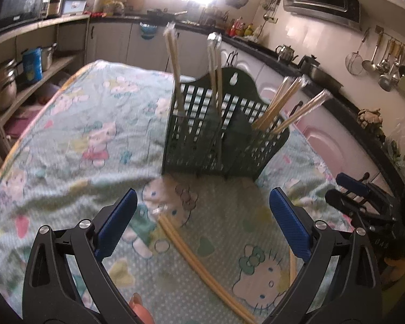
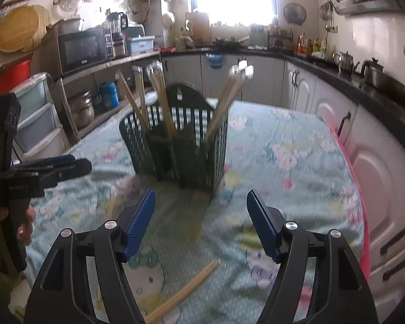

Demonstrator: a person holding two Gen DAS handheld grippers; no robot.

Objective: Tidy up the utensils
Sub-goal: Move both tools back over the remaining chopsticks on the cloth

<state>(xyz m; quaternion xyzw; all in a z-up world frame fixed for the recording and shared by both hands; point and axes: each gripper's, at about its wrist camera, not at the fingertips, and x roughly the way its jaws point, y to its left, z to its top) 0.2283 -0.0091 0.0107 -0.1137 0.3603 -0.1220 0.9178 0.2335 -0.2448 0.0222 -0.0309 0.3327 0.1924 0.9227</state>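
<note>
A dark green slotted utensil holder stands on the table with several wrapped pairs of wooden chopsticks upright in it; it also shows in the right wrist view. A loose chopstick pair lies on the cloth between the fingers of my left gripper, which is open and empty. Another loose pair lies below my right gripper, also open and empty. The right gripper shows at the right edge of the left wrist view, and the left gripper at the left of the right wrist view.
The table wears a pale green cartoon-print cloth. Kitchen counters with kettles run along the right, hanging ladles on the wall, and shelves with a microwave and pots stand to the left.
</note>
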